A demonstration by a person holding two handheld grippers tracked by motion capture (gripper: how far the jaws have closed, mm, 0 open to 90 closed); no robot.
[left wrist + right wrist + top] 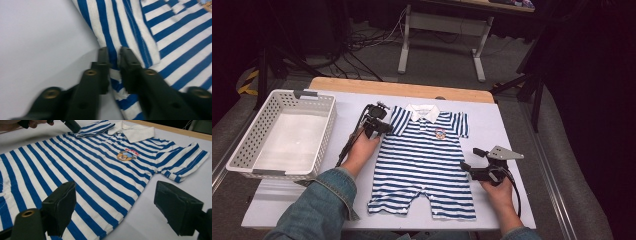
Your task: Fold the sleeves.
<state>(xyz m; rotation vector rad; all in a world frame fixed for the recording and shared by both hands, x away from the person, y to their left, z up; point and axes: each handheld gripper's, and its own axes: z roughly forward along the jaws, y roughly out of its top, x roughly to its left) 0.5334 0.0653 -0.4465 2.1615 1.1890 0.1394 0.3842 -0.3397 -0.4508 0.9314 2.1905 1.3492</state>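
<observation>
White basket (282,134) sits left of striped romper (424,160); left gripper (382,126) pinches its sleeve (112,50), right gripper (469,159) gapes; its view shows bear badge (126,155).

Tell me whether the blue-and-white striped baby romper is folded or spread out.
Mostly spread: the blue-and-white striped baby romper lies flat on the white table. One sleeve is pinched between the left gripper jaws.

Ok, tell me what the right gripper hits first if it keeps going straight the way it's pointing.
Probably the striped romper. The right gripper is open, its fingers straddling the garment's side edge and aimed across the torso toward the bear badge. Its height above the cloth is hard to judge, so it might skim over before touching.
</observation>
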